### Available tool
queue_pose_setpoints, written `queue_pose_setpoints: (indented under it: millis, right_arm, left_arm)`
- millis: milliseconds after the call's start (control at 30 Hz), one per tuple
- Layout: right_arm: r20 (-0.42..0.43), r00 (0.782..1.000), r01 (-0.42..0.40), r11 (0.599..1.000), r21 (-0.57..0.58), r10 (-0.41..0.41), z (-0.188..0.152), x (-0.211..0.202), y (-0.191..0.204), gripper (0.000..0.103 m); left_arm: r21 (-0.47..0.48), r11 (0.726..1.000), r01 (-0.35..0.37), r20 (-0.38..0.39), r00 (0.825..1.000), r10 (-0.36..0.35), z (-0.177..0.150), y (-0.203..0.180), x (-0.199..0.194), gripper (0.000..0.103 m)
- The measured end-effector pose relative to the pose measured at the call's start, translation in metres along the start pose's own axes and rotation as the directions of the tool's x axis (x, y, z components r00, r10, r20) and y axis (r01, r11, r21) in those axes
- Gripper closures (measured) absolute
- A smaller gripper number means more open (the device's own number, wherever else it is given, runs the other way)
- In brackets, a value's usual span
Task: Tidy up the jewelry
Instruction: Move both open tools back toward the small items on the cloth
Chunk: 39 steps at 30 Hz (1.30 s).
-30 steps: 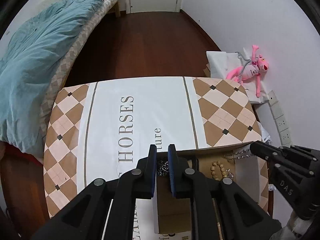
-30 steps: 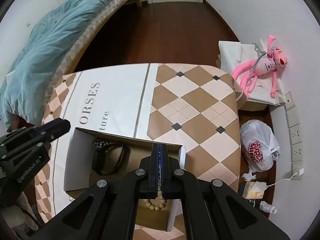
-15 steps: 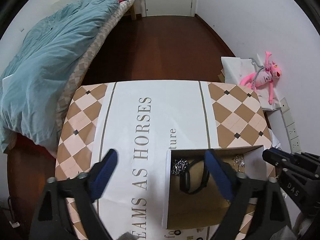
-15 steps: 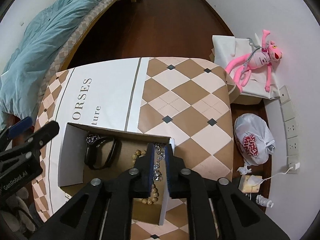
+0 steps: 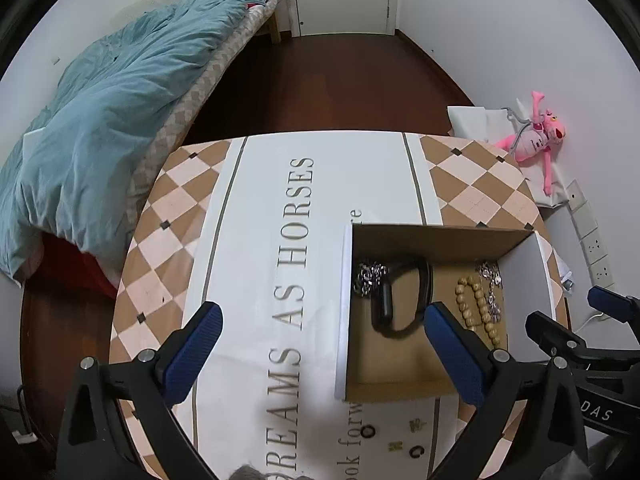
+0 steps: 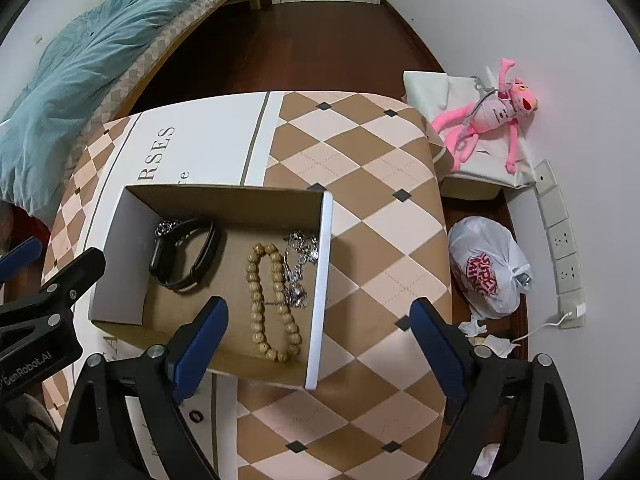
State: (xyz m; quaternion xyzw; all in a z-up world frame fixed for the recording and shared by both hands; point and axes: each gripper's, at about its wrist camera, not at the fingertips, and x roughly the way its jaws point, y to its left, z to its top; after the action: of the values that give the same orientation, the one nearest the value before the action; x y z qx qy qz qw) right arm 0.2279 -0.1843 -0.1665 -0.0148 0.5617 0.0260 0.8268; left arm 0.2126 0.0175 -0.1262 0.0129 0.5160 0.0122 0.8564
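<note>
1. Box [image 6: 320,280] of cardboard sits on the table [image 6: 380,184], open side up. In the right wrist view its long axis runs from 9 to 3 o'clock, slightly rotated, with white outer walls at both short ends.
2. Beads [image 6: 268,300] lie on the box floor as a narrow loop, long axis from 12 to 6 o'clock, toward the right-hand wall.
3. Chain [image 6: 298,268] lies in a heap just beside the beads at their 3 o'clock side, touching the right wall.
4. Watch [image 6: 184,254] lies in the left half of the box, band closed in an oval and resting on its side. A second chain [image 6: 164,228] sits at its 11 o'clock.
5. Small pieces [image 5: 416,424], including a ring [image 5: 368,431], lie on the table outside the box, at its 6 o'clock in the left wrist view.
6. Left gripper [image 5: 320,344] is released, fingers spread wide. It is raised above the table; one finger overlaps the box interior near the watch, the other is over the printed cloth.
7. Right gripper [image 6: 320,340] is released, fingers spread wide, holding nothing. It is raised above the near right corner of the box, pointing toward 12 o'clock.
</note>
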Motion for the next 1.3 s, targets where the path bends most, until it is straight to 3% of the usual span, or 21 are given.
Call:
queue_pose_setpoints:
  millis: [333, 567, 933, 1100, 1300]
  right_arm:
    - [0.094, 0.995, 0.031, 0.999, 0.029, -0.033, -0.020, -0.037, -0.001, 0.005]
    - [0.198, 0.977, 0.073, 0.997, 0.036, -0.078, -0.038, -0.081, -0.002, 0.005]
    - [0.311, 0.947, 0.063, 0.996, 0.057, -0.078, -0.056, -0.143, -0.002, 0.005]
    - [0.325, 0.944, 0.034, 0.997, 0.071, -0.055, -0.064, -0.153, -0.003, 0.005]
    - [0.258, 0.966, -0.031, 0.998, 0.063, 0.013, -0.081, -0.125, 0.005, 0.005]
  left_arm:
    - [-0.017, 1.000, 0.005, 0.076, 0.997, -0.003, -0.013, -0.003, -0.039, 0.000]
    - [-0.015, 0.999, 0.028, 0.147, 0.989, -0.025, -0.022, -0.005, -0.077, 0.000]
    - [-0.033, 0.998, 0.061, 0.229, 0.972, -0.052, -0.032, -0.004, -0.127, 0.000]
    - [-0.041, 0.999, 0.014, 0.260, 0.966, -0.003, -0.037, -0.002, -0.141, 0.000]
    - [-0.066, 0.996, -0.060, 0.215, 0.974, 0.073, -0.058, 0.013, -0.117, 0.000]
